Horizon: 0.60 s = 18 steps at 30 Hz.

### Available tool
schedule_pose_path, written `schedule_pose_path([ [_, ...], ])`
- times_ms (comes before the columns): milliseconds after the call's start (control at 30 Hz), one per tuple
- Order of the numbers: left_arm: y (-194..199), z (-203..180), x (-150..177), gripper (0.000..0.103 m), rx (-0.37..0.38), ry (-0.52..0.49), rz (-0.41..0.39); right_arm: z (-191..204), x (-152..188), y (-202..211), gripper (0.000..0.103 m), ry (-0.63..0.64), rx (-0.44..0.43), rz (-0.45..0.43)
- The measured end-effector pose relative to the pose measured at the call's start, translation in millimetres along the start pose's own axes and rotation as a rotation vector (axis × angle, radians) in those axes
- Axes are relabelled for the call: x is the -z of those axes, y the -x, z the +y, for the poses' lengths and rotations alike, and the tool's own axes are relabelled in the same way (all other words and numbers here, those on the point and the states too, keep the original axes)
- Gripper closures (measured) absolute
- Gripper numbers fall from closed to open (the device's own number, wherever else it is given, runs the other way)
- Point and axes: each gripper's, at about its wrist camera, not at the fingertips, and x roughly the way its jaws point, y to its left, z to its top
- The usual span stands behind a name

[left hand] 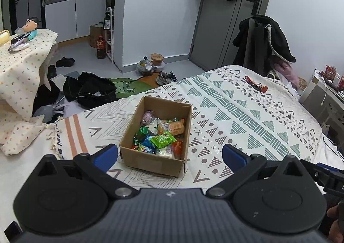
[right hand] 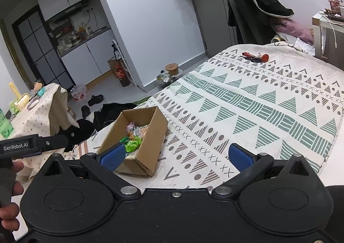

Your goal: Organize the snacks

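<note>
Left wrist view: an open brown cardboard box [left hand: 155, 133] is seen standing on a bed under a cream blanket with grey and teal triangle patterns [left hand: 247, 114], near the corner that faces the floor. Bright wrapped snacks [left hand: 160, 135] are heaped inside it: green, blue, orange and red packets, piled loosely rather than sorted. No snack is seen lying loose on the blanket, so the goods already sit gathered in the box; such a scene would suit both a box waiting to be sorted out and one just filled.

The left gripper [left hand: 169, 155] is held above the box's near wall with its blue-padded fingers [left hand: 106, 155] spread wide and nothing between them, a pose from which the box's contents are in plain sight. The right gripper [right hand: 176, 156] is likewise spread and empty, held to the right of the box over bare blanket, its left pad overlapping the box's near end in the right wrist view. The box has been placed on open bedding, probably so that both grippers can reach it from the near side.
</note>
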Motion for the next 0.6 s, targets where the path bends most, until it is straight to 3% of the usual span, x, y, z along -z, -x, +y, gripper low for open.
schedule_pose_path([
  [600,15.1,-3.4,10.1,0.0,0.009,-0.044,-0.016,16.2,5.2,15.1,0.0,0.058,0.001,-0.02],
])
